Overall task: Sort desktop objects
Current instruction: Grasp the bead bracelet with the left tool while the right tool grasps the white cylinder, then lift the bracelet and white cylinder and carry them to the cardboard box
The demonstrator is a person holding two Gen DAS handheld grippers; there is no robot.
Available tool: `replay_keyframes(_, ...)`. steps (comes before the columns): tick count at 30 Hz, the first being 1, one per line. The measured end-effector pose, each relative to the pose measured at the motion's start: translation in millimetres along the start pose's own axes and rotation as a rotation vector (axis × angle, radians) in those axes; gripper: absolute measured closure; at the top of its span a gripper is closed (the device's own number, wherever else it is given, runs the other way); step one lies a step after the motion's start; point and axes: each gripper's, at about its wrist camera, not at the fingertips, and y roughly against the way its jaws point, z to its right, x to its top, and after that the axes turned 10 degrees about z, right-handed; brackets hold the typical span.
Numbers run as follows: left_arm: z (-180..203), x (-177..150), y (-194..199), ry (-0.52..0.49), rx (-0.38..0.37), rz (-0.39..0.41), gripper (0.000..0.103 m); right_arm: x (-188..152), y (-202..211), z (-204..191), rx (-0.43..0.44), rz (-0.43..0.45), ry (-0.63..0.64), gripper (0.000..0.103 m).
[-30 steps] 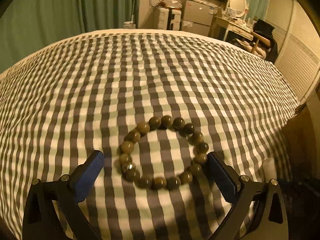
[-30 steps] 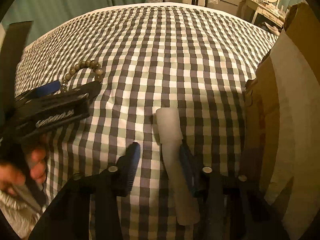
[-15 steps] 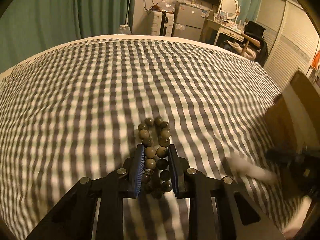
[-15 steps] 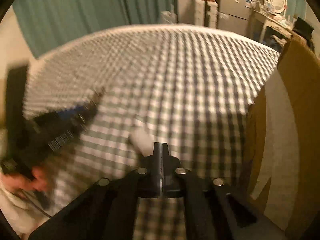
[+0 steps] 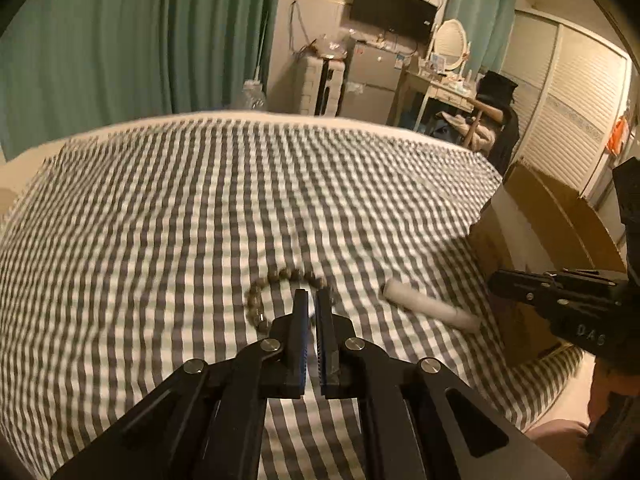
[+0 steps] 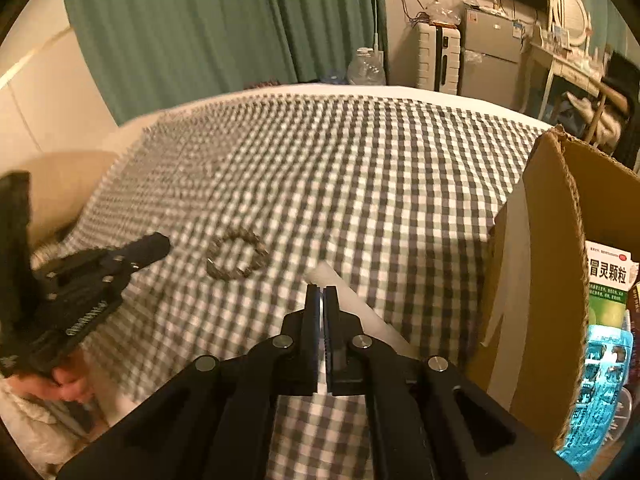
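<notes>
A brown bead bracelet (image 5: pixel 264 292) lies as a ring on the checked bedspread (image 5: pixel 200 200); it also shows in the right wrist view (image 6: pixel 236 256). A white tube (image 5: pixel 430 306) lies to its right, and shows under my right fingers (image 6: pixel 360 308). My left gripper (image 5: pixel 312 294) is shut and empty, raised above the bracelet's right side. My right gripper (image 6: pixel 321 292) is shut and empty, raised over the tube's near part. Both objects rest loose on the cloth.
An open cardboard box (image 6: pixel 560 240) stands at the bed's right edge, holding a green medicine box (image 6: pixel 608 280) and a blue plastic item (image 6: pixel 600 380). Green curtains (image 5: pixel 120 40), a fridge and a dresser stand beyond the bed.
Both grippers have closed and lifted back. The left had squeezed the bracelet, which now lies free as a ring. The tube, once between the open right fingers, lies on the cloth.
</notes>
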Motion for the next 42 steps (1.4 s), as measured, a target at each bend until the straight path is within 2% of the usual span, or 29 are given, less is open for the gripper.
replay_keyframes(1, 0, -5, -1, 0.001, 0.010, -0.014, 0.092, -2, -5, -1, -0.006, -0.011, 0.003, 0.090)
replay_keyframes(2, 2, -10, -3, 0.002, 0.017, -0.031, 0.087, -5, -9, 0, -0.010, -0.019, 0.009, 0.078)
replay_keyframes(4, 4, -19, -13, -0.005, 0.038, -0.057, 0.053, -5, -22, 2, -0.003, -0.042, 0.023, 0.068)
replay_keyframes(6, 4, -22, -22, -0.011, 0.058, -0.051, 0.035, -5, -30, 3, 0.001, -0.033, 0.034, 0.067)
replay_keyframes(9, 5, -26, -49, 0.004, 0.039, -0.072, 0.028, -4, -49, 11, 0.042, -0.038, 0.019, 0.067)
replay_keyframes(14, -5, -32, -95, 0.025, 0.055, -0.142, 0.028, -10, -94, 18, 0.059, -0.107, 0.021, 0.067)
replay_keyframes(17, -9, -33, -108, 0.028, 0.031, -0.120, 0.023, -15, -107, 20, 0.045, -0.123, 0.047, 0.067)
replay_keyframes(19, -8, -31, -112, 0.012, 0.013, -0.108, 0.026, -18, -115, 22, 0.035, -0.133, 0.053, 0.067)
replay_keyframes(20, -9, -31, -113, 0.003, 0.013, -0.101, 0.031, -18, -119, 25, 0.013, -0.137, 0.048, 0.082)
replay_keyframes(21, -10, -28, -113, -0.010, 0.021, -0.085, 0.055, -18, -119, 27, -0.016, -0.132, 0.042, 0.089)
replay_keyframes(22, -12, -27, -114, -0.008, 0.023, -0.077, 0.073, -18, -119, 30, -0.005, -0.124, 0.023, 0.089)
replay_keyframes(25, -28, -26, -111, 0.077, -0.022, -0.075, 0.080, -18, -114, 34, 0.000, -0.100, -0.009, 0.093)
replay_keyframes(27, -33, -26, -106, 0.091, -0.031, -0.074, 0.083, -17, -107, 32, -0.011, -0.085, -0.001, 0.093)
replay_keyframes(28, -33, -26, -103, 0.083, -0.030, -0.069, 0.093, -16, -102, 30, -0.020, -0.074, 0.009, 0.093)
replay_keyframes(34, -20, -17, -62, 0.052, -0.080, -0.019, 0.093, -1, -64, 16, 0.024, 0.006, -0.021, 0.093)
replay_keyframes(38, -11, -8, -32, 0.034, -0.081, 0.017, 0.093, 7, -34, 4, 0.040, 0.050, -0.022, 0.093)
replay_keyframes(42, 3, 7, 8, 0.028, -0.118, 0.073, 0.093, 23, 13, -6, 0.070, 0.118, -0.004, 0.093)
